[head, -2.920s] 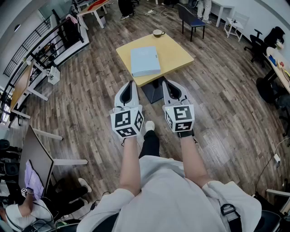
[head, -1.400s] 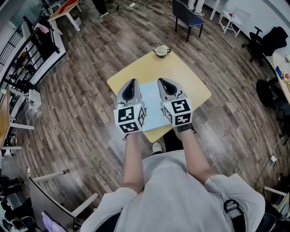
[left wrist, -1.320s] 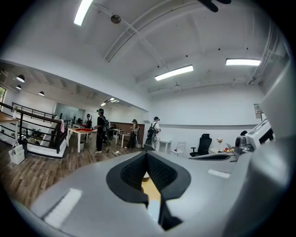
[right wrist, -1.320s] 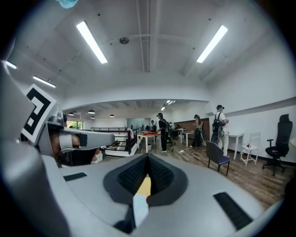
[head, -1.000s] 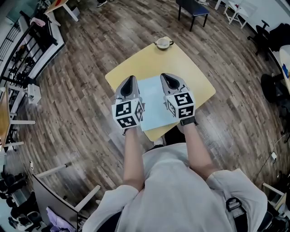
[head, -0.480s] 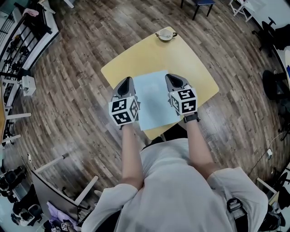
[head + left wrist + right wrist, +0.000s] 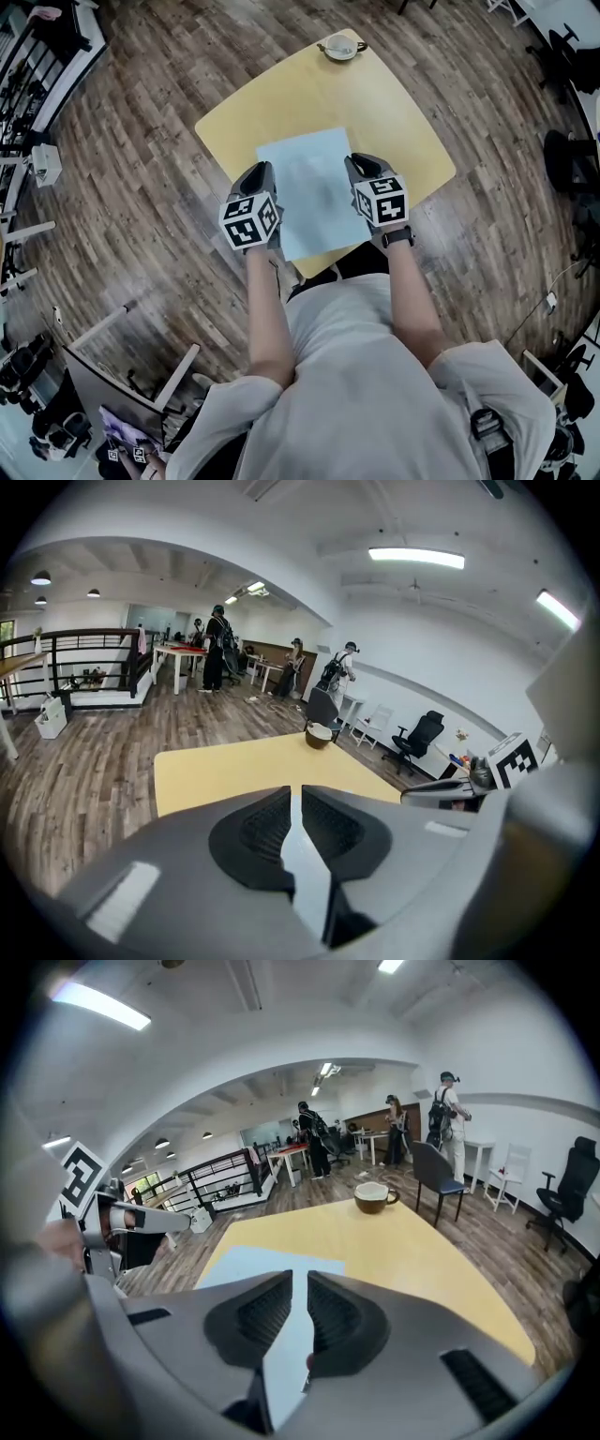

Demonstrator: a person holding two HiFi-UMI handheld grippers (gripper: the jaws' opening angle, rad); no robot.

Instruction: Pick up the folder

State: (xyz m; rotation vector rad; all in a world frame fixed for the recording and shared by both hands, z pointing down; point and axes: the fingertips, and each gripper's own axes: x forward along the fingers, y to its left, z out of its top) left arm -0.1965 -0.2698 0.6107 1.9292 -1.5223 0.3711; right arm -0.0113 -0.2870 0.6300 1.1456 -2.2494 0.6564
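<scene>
Two empty tools (image 7: pixel 260 171) (image 7: pixel 359 163), jaws just opening, flank one folder (image 7: pixel 314 187)

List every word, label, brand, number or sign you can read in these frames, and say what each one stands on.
No readable text in any view.
Left marker cube and right marker cube: black-and-white square patterns only, no letters or digits.
Folder: plain light blue, no label visible.
Cup: too small to show any print.
</scene>
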